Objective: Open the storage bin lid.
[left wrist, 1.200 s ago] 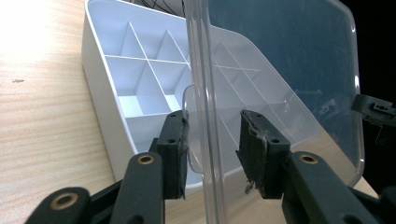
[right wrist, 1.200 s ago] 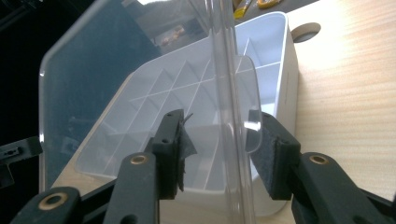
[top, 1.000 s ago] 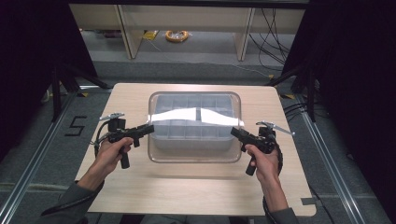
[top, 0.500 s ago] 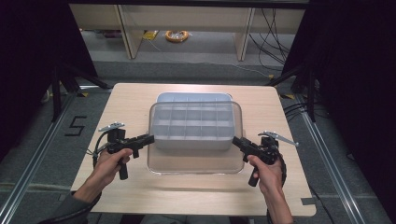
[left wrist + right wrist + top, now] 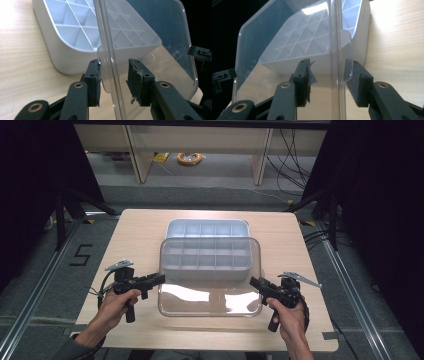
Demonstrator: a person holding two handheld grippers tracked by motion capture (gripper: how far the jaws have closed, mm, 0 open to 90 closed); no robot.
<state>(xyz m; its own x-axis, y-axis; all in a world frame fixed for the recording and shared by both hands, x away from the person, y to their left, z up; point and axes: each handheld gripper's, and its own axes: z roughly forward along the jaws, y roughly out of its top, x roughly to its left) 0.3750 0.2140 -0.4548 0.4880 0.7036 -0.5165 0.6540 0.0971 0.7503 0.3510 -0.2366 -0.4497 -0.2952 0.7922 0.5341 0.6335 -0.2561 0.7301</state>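
A white box [image 5: 206, 229] divided into several compartments sits mid-table. A clear plastic lid [image 5: 210, 290] lies tilted over the box's near part and reaches toward the table's front. My left gripper [image 5: 161, 279] is at the lid's left edge and my right gripper [image 5: 254, 282] at its right edge. In the left gripper view the lid [image 5: 150, 37] stands edge-on between the open jaws of the left gripper [image 5: 113, 82], with the box [image 5: 62, 32] behind. In the right gripper view the right gripper [image 5: 329, 80] likewise straddles the lid's rim [image 5: 336, 50], open, not clamping.
The wooden table [image 5: 135, 235] has bare room left, right and in front of the box. Beyond it stand shelf legs, and a yellow cable coil [image 5: 189, 158] lies on the floor. A "5" mark [image 5: 80, 254] is on the floor at left.
The lid, which covered the box, has slid toward the table's front and now only overlaps the box's near part. Both hands and grippers moved nearer the front edge with it.
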